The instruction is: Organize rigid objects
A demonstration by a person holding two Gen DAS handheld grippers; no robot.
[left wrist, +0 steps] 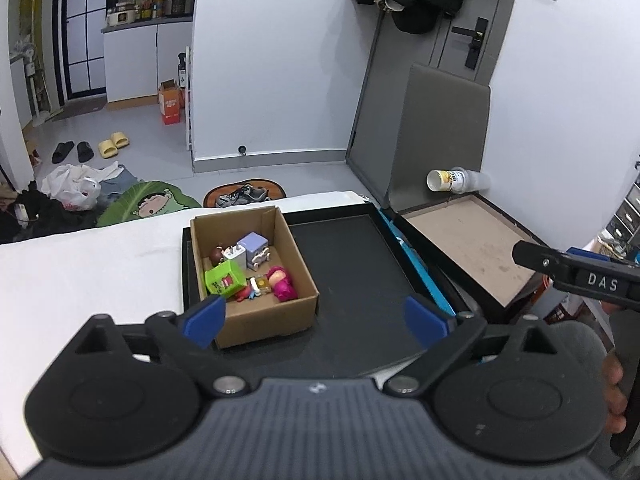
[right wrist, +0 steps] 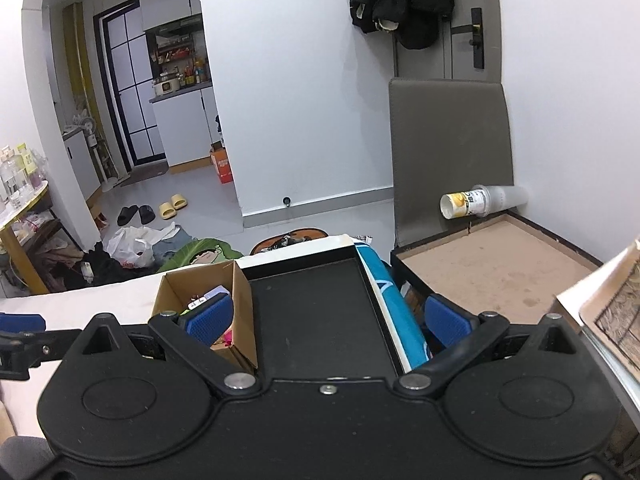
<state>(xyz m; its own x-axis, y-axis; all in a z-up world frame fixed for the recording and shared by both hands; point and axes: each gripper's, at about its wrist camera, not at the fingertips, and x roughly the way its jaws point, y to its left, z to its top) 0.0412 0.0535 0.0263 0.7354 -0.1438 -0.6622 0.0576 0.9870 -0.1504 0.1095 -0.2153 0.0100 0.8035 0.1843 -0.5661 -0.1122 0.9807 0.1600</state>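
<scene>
An open cardboard box (left wrist: 280,320) sits on the left part of a black tray (left wrist: 352,264) on a white table. Inside lie several small items: a green cube (left wrist: 224,280), a white charger (left wrist: 234,257), a lilac cube (left wrist: 256,246), a pink figure (left wrist: 282,284) and a brown ball (left wrist: 216,255). My left gripper (left wrist: 314,322) is open and empty, above the tray's near edge. My right gripper (right wrist: 328,318) is open and empty, over the tray (right wrist: 320,304), with the box (right wrist: 240,292) at its left finger.
A blue-and-white flat item (right wrist: 390,300) leans along the tray's right edge. To the right is a brown board in a black frame (right wrist: 492,276), a paper cup stack (right wrist: 480,200) and a grey panel (right wrist: 448,152). A patterned sheet (right wrist: 612,308) is at the right edge.
</scene>
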